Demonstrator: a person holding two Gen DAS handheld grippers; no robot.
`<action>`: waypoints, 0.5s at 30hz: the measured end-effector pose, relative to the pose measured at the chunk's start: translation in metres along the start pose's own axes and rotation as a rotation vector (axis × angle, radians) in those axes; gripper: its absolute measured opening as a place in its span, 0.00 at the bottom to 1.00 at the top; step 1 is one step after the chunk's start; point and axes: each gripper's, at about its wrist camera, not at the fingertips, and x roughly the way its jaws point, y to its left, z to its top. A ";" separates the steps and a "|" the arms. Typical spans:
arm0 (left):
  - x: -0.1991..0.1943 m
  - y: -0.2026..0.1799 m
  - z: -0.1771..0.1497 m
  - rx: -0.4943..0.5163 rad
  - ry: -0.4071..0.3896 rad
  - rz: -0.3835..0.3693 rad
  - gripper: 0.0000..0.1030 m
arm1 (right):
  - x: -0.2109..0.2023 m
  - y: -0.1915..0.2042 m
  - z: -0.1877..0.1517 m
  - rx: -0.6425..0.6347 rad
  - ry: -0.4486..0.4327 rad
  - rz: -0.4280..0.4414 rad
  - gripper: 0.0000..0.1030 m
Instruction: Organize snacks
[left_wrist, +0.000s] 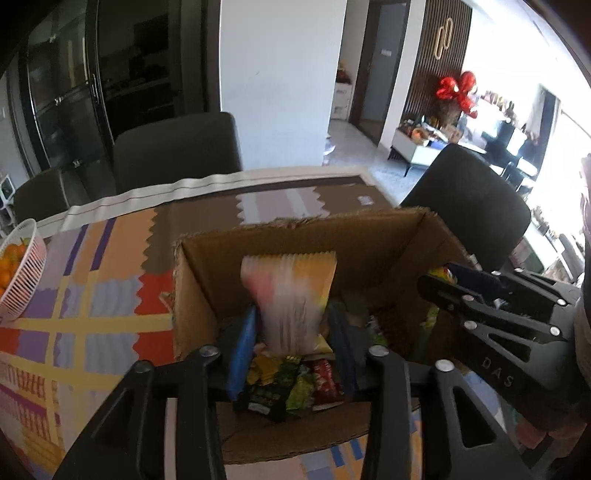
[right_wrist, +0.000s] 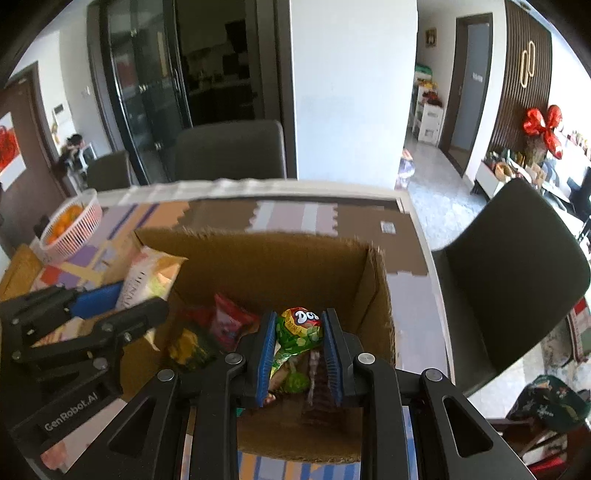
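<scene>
**Both grippers over the snack box, each with a packet between its pads**

The readable writing first: the green and red snack packet (right_wrist: 298, 332) in my right gripper (right_wrist: 298, 360) shows white letters "Do" on a red patch, the rest cut off by the fold. The right gripper's black body reads "DAS" in the left wrist view, and the left gripper's body reads "GenRobot.AI" in the right wrist view. The pale pink and yellow snack bag (left_wrist: 290, 299) carries vertical lettering, too blurred to read.

The open brown cardboard box (left_wrist: 388, 236) stands on the patchwork-patterned tablecloth (left_wrist: 92, 295), towards the table's right edge. On its floor lie a red packet (right_wrist: 229, 321), a dark green and yellow packet (right_wrist: 190, 349) and a few more bright wrappers I cannot tell apart.

My right gripper's blue pads are closed on the green and red packet, held low inside the box near its right wall. My left gripper (left_wrist: 291, 354) has its blue pads standing on either side of the pale bag's lower end, the jaws only partly apart; the bag stands upright above the box's left half. I cannot tell whether the pads press on it.

A white slatted basket of oranges (left_wrist: 22, 273) sits at the table's left edge, well apart from the box.
</scene>
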 end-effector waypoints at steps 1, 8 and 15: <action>-0.001 0.000 -0.002 0.003 -0.002 0.024 0.46 | 0.003 -0.001 -0.002 0.005 0.014 -0.012 0.29; -0.014 0.007 -0.007 -0.013 -0.024 0.076 0.58 | -0.003 -0.007 -0.006 0.018 0.016 -0.061 0.54; -0.043 0.008 -0.020 -0.018 -0.074 0.117 0.73 | -0.028 -0.005 -0.015 0.028 -0.017 -0.057 0.67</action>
